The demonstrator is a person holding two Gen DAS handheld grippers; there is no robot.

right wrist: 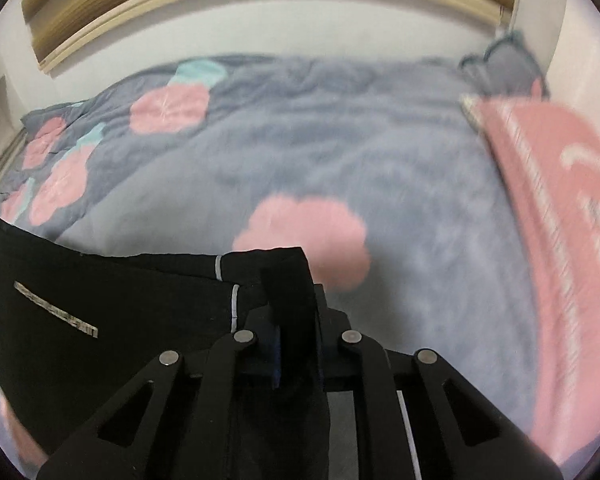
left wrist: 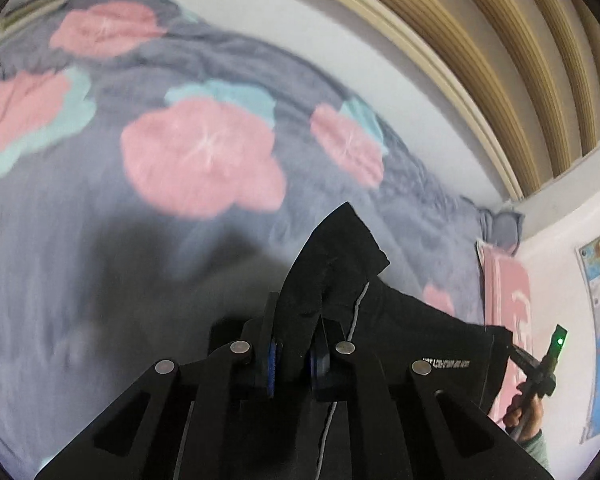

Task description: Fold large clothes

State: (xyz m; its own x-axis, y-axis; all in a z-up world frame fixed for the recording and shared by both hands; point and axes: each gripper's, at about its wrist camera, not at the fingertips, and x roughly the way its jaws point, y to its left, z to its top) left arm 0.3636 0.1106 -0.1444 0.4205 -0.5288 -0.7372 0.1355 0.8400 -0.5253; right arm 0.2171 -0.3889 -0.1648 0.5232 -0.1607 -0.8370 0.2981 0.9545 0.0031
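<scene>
Jaws of the left gripper are clamped on a bunched corner of the black garment; the right gripper pinches another corner the same way. Both sit above a bed with a grey flowered blanket. Blur smears the blanket pattern, and the small white print on the cloth cannot be read. Only the left view shows the person's other hand at the garment's far end; only the right view shows a pale strip. The cloth stretches sideways between the two grippers.
</scene>
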